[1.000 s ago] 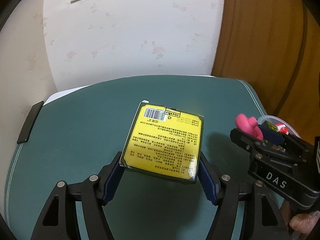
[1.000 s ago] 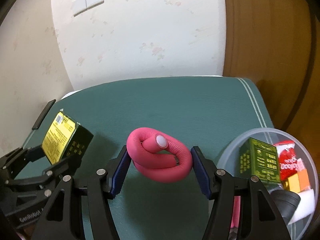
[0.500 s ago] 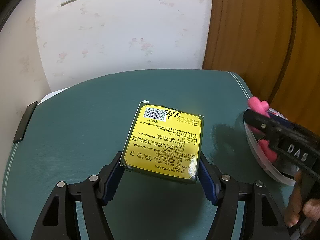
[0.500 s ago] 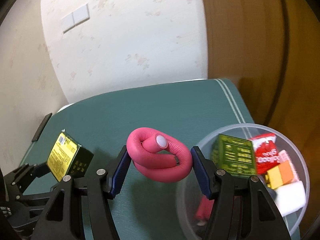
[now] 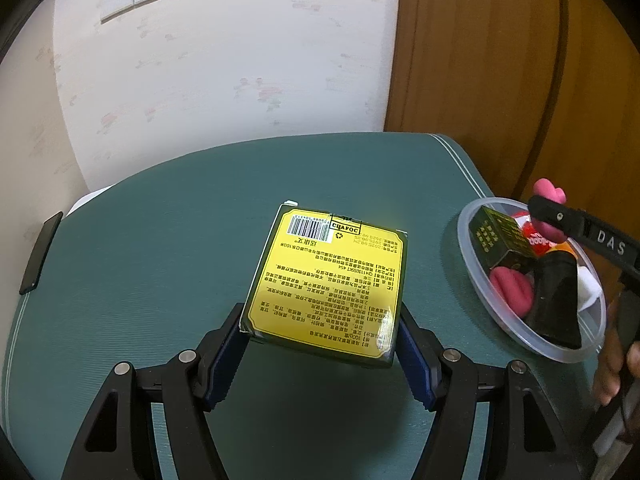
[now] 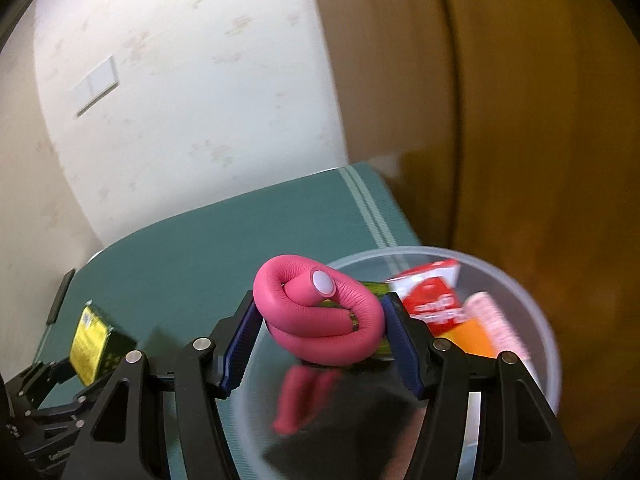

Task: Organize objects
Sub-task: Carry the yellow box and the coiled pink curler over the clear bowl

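Note:
My left gripper [image 5: 322, 340] is shut on a yellow-labelled dark green box [image 5: 328, 280], held above the teal table [image 5: 160, 260]. My right gripper [image 6: 320, 332] is shut on a knotted pink foam roller [image 6: 320, 320], which hangs over the clear plastic bowl [image 6: 532, 300]. In the left wrist view the right gripper's finger [image 5: 576, 228] reaches over the bowl [image 5: 468, 248] at the right, with the pink roller [image 5: 550, 194] showing behind it. The left gripper and its box [image 6: 90, 344] appear at the lower left of the right wrist view.
The bowl holds a green box [image 5: 500, 236], a red packet [image 6: 432, 296], another pink roller [image 5: 512, 288], orange and white pieces and a black object [image 5: 556, 300]. A black phone [image 5: 40, 260] lies at the table's left edge. A wooden door [image 5: 500, 80] stands behind on the right.
My right gripper carried the pink roller rightward from over the table to over the bowl, rolling as it went. The left gripper drifted slightly with its box.

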Demonstrator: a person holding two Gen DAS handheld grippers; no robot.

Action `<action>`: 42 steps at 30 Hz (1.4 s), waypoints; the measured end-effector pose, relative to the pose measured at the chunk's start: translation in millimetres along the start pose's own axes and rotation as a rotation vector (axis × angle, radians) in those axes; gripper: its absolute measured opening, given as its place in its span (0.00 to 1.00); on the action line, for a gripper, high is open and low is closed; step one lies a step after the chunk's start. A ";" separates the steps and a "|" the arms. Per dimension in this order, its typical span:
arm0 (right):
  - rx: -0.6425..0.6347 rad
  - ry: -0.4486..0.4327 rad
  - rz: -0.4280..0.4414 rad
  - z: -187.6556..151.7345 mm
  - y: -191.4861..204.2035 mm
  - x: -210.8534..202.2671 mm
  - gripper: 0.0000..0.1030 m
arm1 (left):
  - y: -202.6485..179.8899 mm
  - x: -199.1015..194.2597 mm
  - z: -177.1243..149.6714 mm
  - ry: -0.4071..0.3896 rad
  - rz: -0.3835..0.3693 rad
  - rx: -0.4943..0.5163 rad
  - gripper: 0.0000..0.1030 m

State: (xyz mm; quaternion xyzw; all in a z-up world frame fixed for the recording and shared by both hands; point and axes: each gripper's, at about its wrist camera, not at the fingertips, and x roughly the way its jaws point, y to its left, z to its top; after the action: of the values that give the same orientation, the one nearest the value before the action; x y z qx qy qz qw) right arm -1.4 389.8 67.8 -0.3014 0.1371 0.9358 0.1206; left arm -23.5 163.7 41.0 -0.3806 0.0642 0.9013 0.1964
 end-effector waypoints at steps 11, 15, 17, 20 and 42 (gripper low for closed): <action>0.060 0.081 -0.022 8.2 -52.3 19.4 0.61 | -37.6 0.6 7.5 0.000 -0.045 0.061 0.71; 0.056 0.083 -0.017 7.1 -54.4 19.9 0.61 | -52.8 1.6 13.6 0.001 -0.075 0.080 0.71; 0.057 0.084 -0.020 7.1 -55.9 20.5 0.61 | -60.6 2.3 16.9 0.005 -0.100 0.086 0.71; 0.075 0.093 -0.022 6.9 -59.5 22.8 0.61 | -71.6 3.9 20.6 0.011 -0.134 0.095 0.71; 0.157 0.095 0.005 3.1 -76.9 16.4 0.62 | -118.7 40.3 31.0 0.109 -0.373 0.071 0.74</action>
State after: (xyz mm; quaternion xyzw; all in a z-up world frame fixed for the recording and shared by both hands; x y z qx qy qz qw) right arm 7.7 464.9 46.3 -0.3348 0.2164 0.9071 0.1349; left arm -21.8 292.8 38.2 -0.4268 0.0350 0.8247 0.3695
